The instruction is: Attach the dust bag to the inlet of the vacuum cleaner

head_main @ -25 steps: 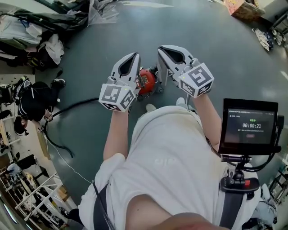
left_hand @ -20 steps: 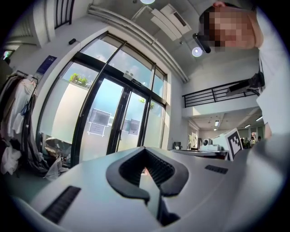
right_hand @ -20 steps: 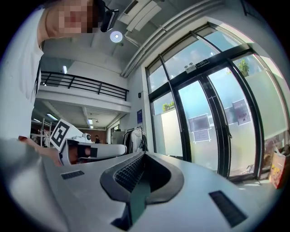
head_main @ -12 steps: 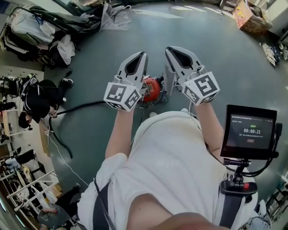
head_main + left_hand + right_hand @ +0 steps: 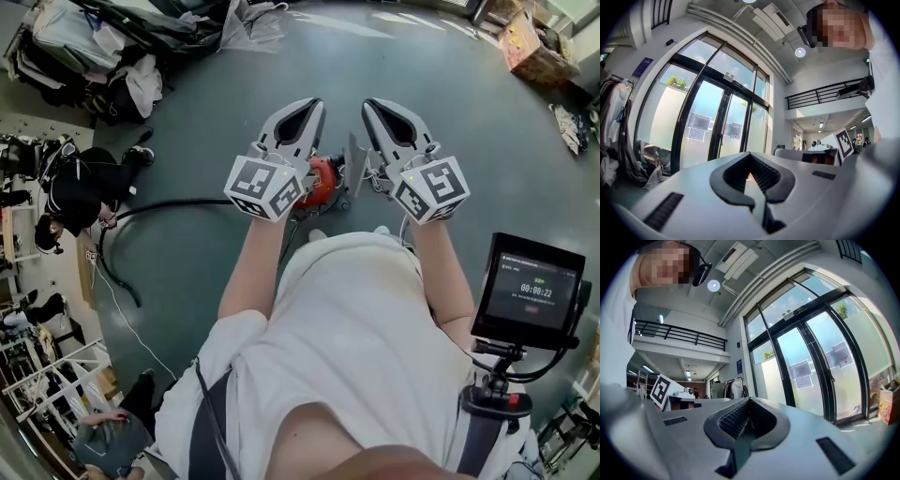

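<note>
While closed, two claws [image 5: 316, 103] [image 5: 368, 103], one vacuum [image 5: 322, 181]

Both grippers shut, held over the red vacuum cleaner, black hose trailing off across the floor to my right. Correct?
Not quite. The head view shows the black hose trailing across the floor to your left, not right. The rest stands: left gripper and right gripper are both shut, held over the red vacuum cleaner.
</note>
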A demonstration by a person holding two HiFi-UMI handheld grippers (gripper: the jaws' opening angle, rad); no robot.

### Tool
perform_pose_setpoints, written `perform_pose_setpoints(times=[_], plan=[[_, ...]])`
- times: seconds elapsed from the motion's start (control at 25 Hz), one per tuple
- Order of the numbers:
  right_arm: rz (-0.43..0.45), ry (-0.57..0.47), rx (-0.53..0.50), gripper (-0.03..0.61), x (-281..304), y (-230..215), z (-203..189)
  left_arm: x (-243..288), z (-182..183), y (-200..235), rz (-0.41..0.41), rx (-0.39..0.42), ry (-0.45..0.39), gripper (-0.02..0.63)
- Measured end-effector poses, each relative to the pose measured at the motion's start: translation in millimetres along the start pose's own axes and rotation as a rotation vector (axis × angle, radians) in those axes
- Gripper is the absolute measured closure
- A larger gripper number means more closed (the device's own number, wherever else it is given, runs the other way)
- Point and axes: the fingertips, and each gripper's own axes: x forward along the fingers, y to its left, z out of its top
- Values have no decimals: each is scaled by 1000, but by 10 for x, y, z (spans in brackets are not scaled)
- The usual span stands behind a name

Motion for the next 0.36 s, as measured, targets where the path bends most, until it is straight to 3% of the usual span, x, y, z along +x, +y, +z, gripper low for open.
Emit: perform_pose_setpoints(times=[0.36], plan=[[3,13,14,568,-66,-3,-59,19,-65,-170,-39,12,17,611]])
